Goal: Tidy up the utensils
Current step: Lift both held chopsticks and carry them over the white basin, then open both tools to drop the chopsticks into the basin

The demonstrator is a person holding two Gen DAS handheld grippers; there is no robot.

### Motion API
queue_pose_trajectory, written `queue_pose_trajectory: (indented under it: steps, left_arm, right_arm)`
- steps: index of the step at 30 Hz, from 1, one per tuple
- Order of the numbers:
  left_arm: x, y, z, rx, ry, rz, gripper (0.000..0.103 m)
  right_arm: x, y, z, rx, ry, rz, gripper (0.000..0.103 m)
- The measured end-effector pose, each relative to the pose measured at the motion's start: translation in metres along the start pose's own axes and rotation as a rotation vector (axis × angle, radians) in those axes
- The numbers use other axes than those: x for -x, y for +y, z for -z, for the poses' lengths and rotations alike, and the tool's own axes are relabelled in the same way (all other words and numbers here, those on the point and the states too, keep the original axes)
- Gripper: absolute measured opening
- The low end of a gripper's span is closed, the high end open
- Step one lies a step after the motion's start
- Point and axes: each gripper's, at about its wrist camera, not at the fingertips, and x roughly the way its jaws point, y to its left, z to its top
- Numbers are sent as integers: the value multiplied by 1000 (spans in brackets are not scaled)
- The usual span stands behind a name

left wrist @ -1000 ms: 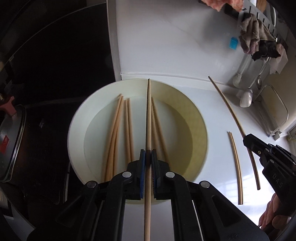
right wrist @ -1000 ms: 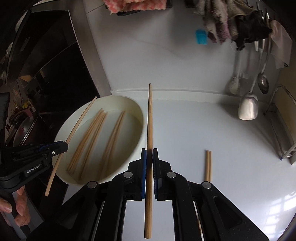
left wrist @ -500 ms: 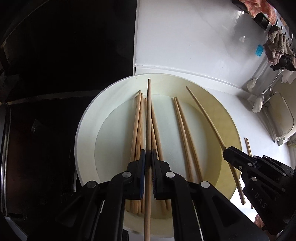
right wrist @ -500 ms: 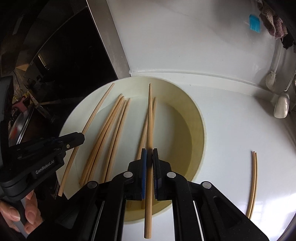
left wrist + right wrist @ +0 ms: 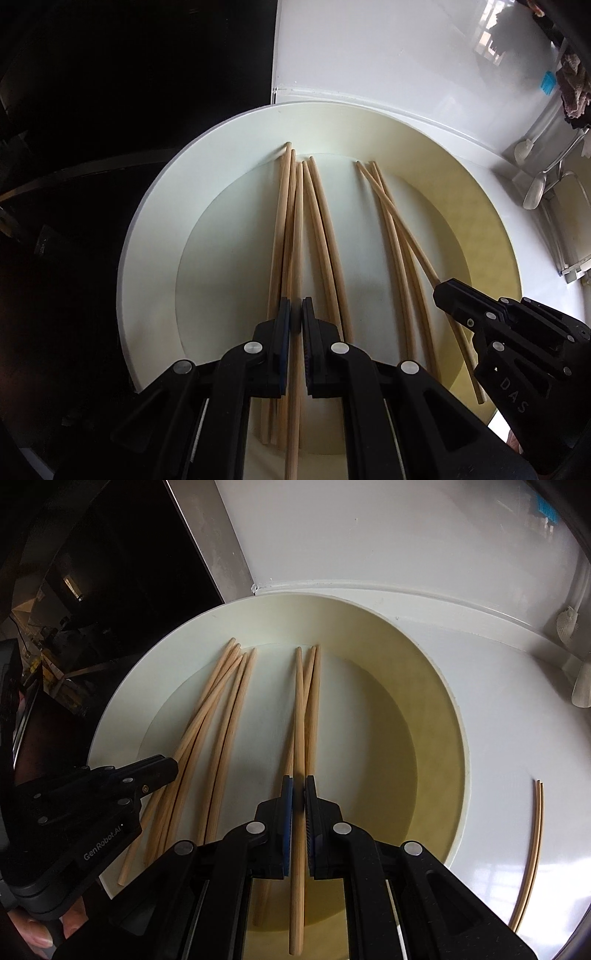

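Chopsticks going into the big plate

Both grippers are holding one stick each over the plate [image 5: 155, 229]. On the left side, the left gripper [image 5: 293, 321] is squeezing its jaws tight on a chopstick [image 5: 291, 424] above the left bunch [image 5: 295, 221]. To its right, the right gripper [image 5: 298, 797] is clamping another chopstick [image 5: 296, 904] above the right bunch [image 5: 308, 701]. I think the next move is letting go gently, so each stick is lying flat beside the others. Two loose sticks [image 5: 532, 849] are waiting on the white counter [image 5: 517, 716], well right of the plate. A dark stove area [image 5: 110, 110] is sitting far left, and ladles [image 5: 535, 190] are hanging far right
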Motion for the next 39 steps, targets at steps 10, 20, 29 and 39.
queue_pose_trajectory:
  steps: [10,20,29,39]
  left_arm:
    - [6,4,-4,-1,-31,-30,28]
    - [38,10,2,6,-121,-75,80]
    - [50,12,12,0,-118,-78,81]
    - [76,12,27,-4,-151,-76,84]
  right_arm:
    - [2,0,-7,3,-6,9,12]
    - [25,-1,1,1,-39,17,29]
    - [37,-1,14,-3,-43,22,37]
    - [61,2,26,-6,-81,29,46]
